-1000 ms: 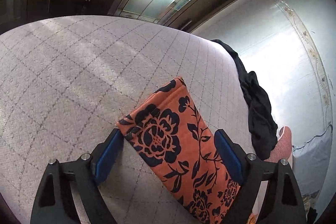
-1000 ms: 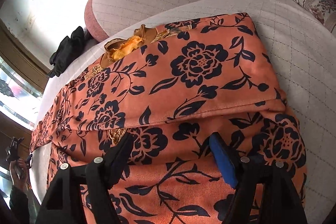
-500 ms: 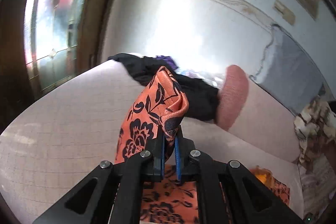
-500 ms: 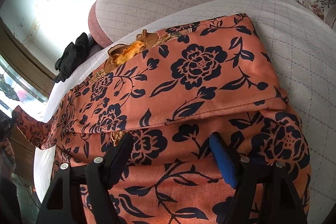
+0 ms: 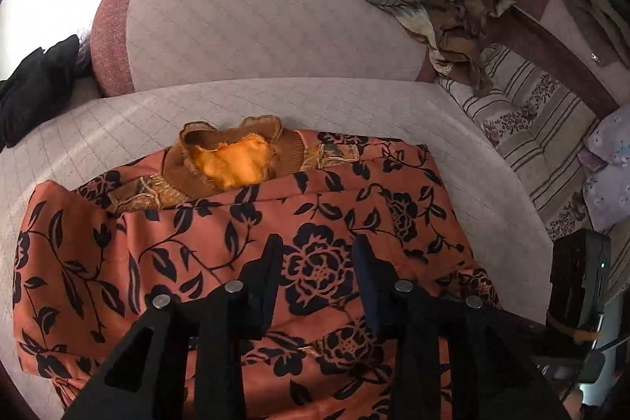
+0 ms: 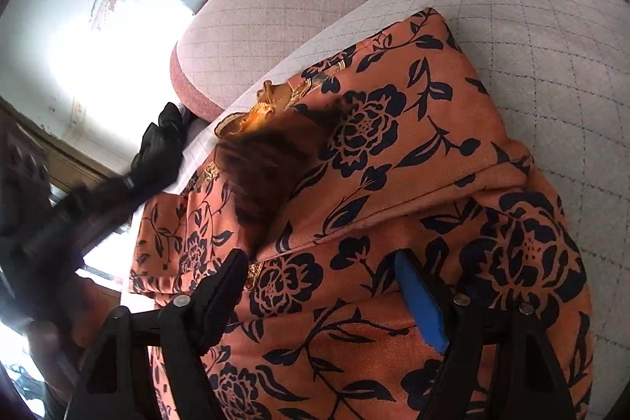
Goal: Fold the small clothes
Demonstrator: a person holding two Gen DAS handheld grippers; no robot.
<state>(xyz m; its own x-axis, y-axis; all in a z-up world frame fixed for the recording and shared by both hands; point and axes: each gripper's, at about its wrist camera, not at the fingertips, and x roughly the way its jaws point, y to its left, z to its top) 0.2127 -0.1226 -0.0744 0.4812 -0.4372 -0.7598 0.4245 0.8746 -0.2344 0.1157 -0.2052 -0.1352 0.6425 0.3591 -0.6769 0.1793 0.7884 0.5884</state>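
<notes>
The orange flowery top (image 5: pixel 244 231) is lying folded on the pale quilted couch seat (image 5: pixel 472 152), collar at twelve o'clock. The left claw (image 5: pixel 317 254) is opening above it, gripping nothing. The right claw (image 6: pixel 319 278) is standing wide apart over the cloth, holding nothing.

Both wrist views look steeply down, close over one floral garment (image 5: pixel 165 250).

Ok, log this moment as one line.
left gripper: opening, empty, over orange floral garment | right gripper: open, above it | sleeve folded in
</notes>
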